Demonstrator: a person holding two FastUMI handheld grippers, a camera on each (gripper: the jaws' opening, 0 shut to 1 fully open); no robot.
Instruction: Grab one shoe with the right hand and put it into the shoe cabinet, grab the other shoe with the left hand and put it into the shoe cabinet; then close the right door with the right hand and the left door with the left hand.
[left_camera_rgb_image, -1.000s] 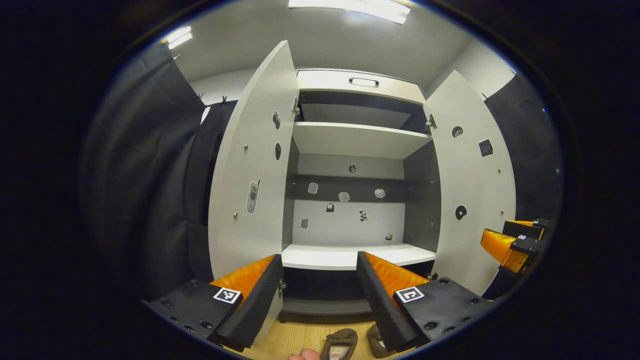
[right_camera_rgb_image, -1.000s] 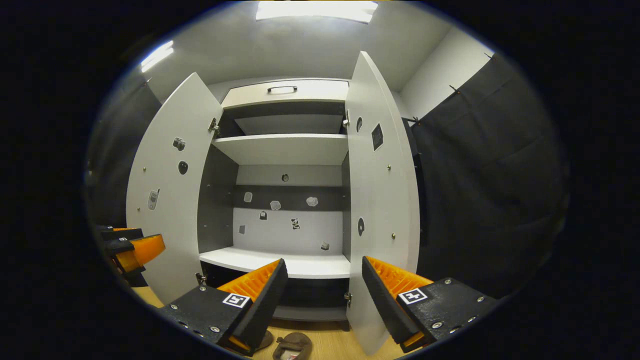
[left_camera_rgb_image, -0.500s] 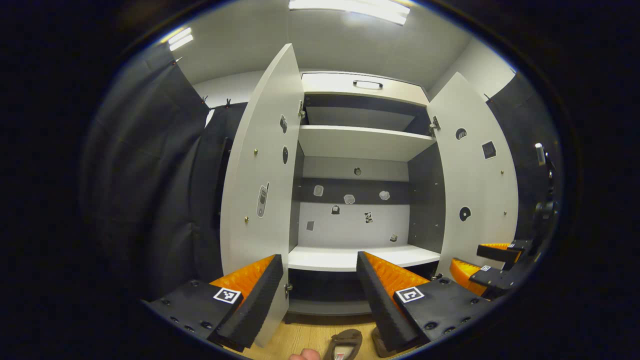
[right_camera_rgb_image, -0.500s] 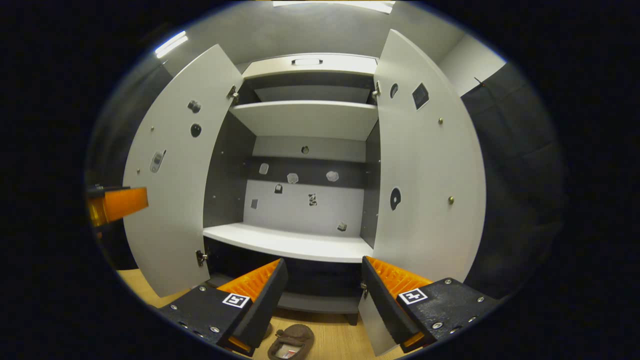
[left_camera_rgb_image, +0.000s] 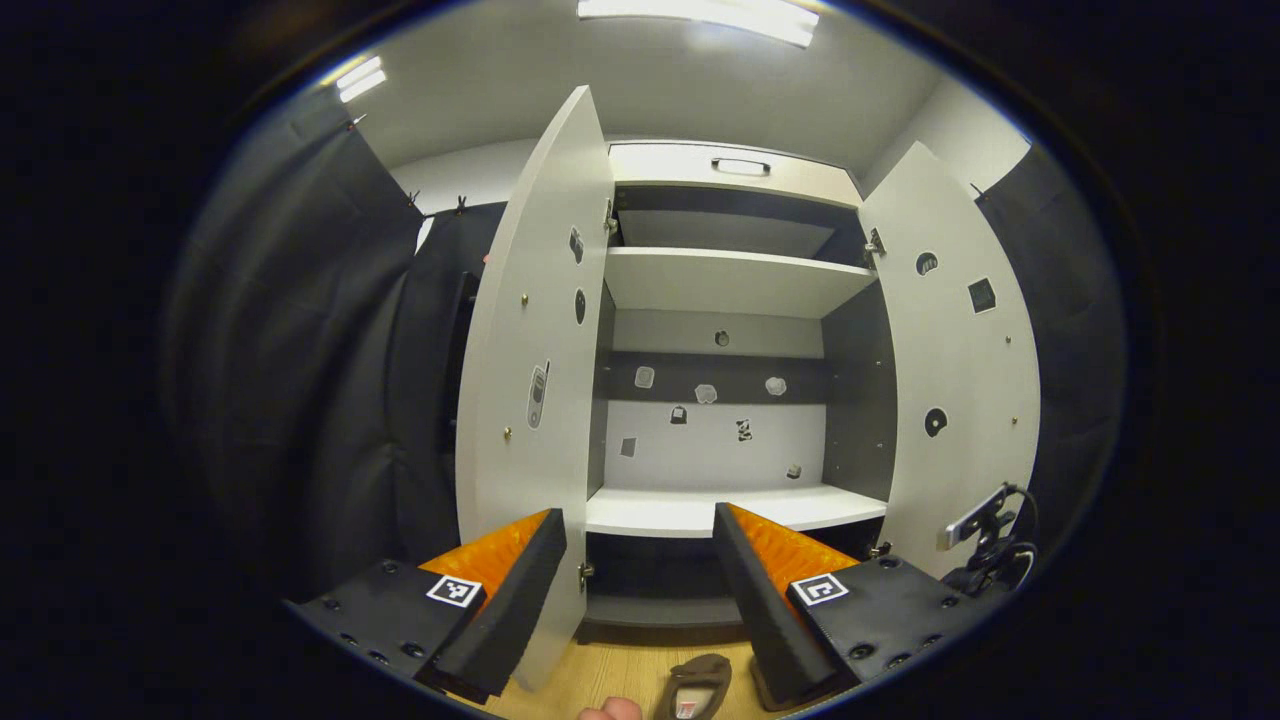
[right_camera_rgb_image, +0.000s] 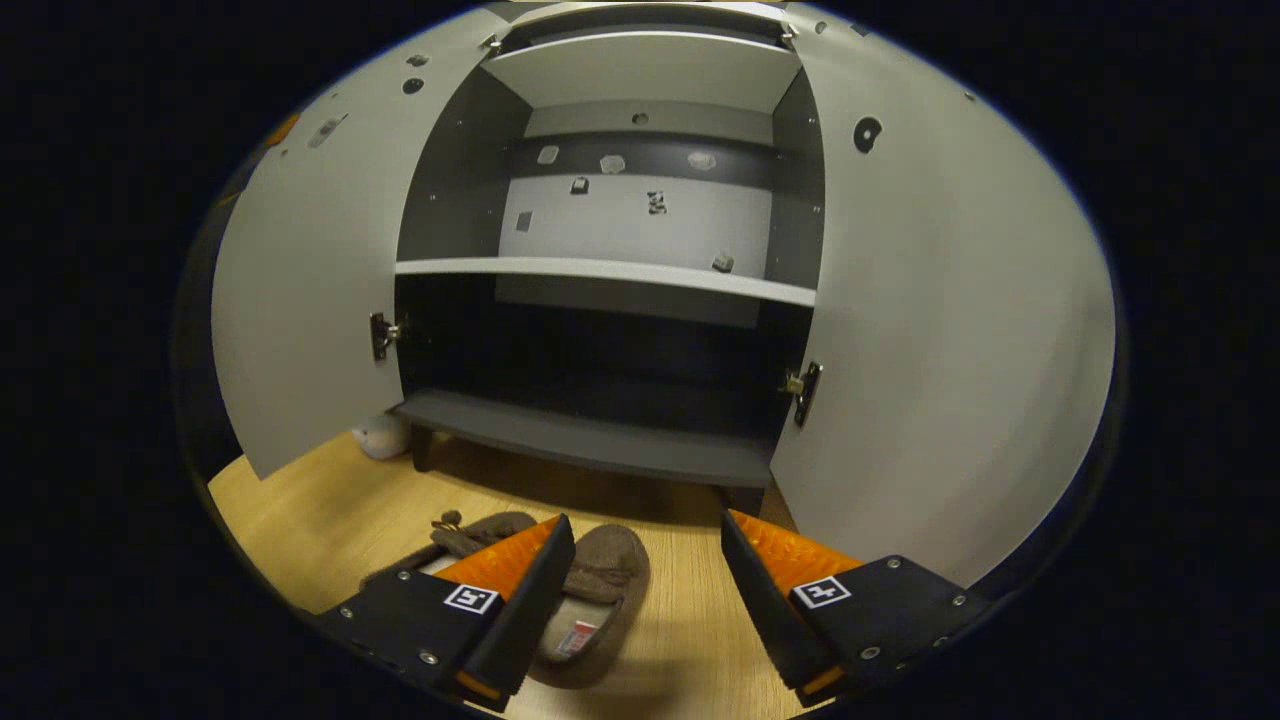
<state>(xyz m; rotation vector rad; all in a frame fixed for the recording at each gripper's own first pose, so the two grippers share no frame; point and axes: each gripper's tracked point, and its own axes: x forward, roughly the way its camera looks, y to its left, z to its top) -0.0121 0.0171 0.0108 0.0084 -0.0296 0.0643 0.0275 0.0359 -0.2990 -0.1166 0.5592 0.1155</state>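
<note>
Two brown slipper-like shoes lie side by side on the wooden floor before the open shoe cabinet (right_camera_rgb_image: 600, 440). In the right gripper view the nearer shoe (right_camera_rgb_image: 600, 590) lies just below my open right gripper (right_camera_rgb_image: 645, 535), and the other shoe (right_camera_rgb_image: 470, 532) is partly hidden behind its left finger. Nothing is between the fingers. In the left gripper view my left gripper (left_camera_rgb_image: 638, 520) hangs open and empty at the height of the white shelf (left_camera_rgb_image: 730, 510). One shoe (left_camera_rgb_image: 700, 685) shows below it on the floor.
Both doors stand wide open: the left door (right_camera_rgb_image: 300, 290) and the right door (right_camera_rgb_image: 950, 340). A small white object (right_camera_rgb_image: 380, 436) lies on the floor under the left door. The camera and cable of the right gripper (left_camera_rgb_image: 985, 540) show by the right door. A person's fingertip (left_camera_rgb_image: 610, 710) shows at the bottom.
My right gripper has dropped and tilted down toward the floor, so the shoes now lie close below its fingers. The left gripper has drifted slightly to the left and stays open.
</note>
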